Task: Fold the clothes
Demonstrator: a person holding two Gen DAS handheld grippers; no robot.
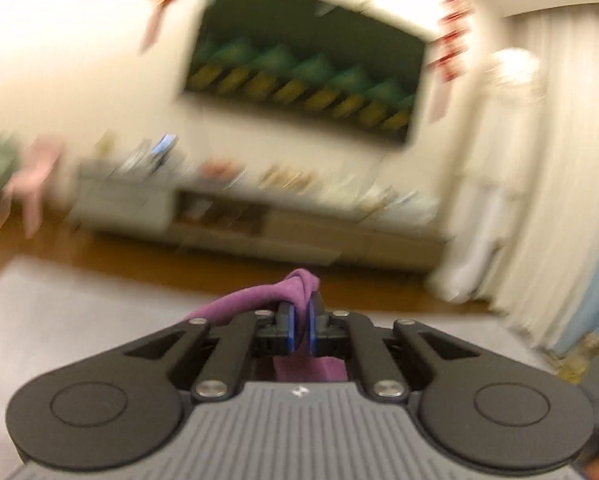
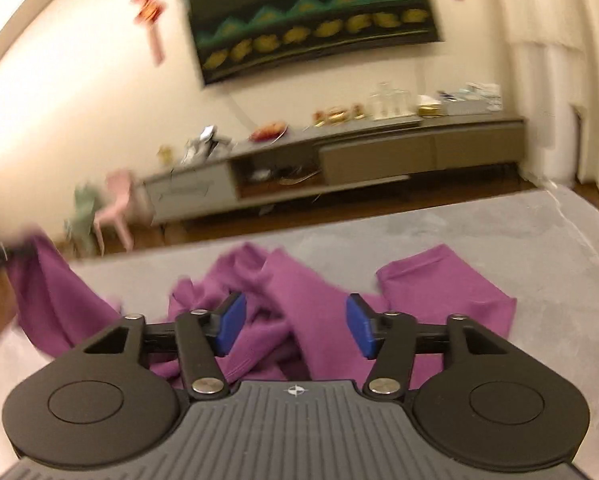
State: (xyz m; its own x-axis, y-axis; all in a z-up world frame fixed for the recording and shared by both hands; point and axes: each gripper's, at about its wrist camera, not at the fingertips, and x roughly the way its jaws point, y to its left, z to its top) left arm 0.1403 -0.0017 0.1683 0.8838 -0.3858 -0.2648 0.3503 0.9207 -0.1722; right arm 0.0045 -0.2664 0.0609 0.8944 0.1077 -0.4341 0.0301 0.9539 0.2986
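A purple garment (image 2: 299, 312) lies crumpled on the grey bed surface (image 2: 479, 232). One part of it is lifted at the far left of the right wrist view (image 2: 47, 280). My left gripper (image 1: 301, 320) is shut on a bunch of the purple garment (image 1: 299, 280), which drapes over and below its blue pads (image 1: 291, 326). My right gripper (image 2: 295, 322) is open and empty, hovering just above the crumpled middle of the garment, blue pads (image 2: 231, 322) spread wide.
A long TV cabinet (image 2: 379, 152) with clutter stands along the far wall under a wall-mounted TV (image 2: 311, 16). A pink child's chair (image 2: 117, 204) stands at the left on the wood floor. Curtains (image 1: 559, 160) hang at the right.
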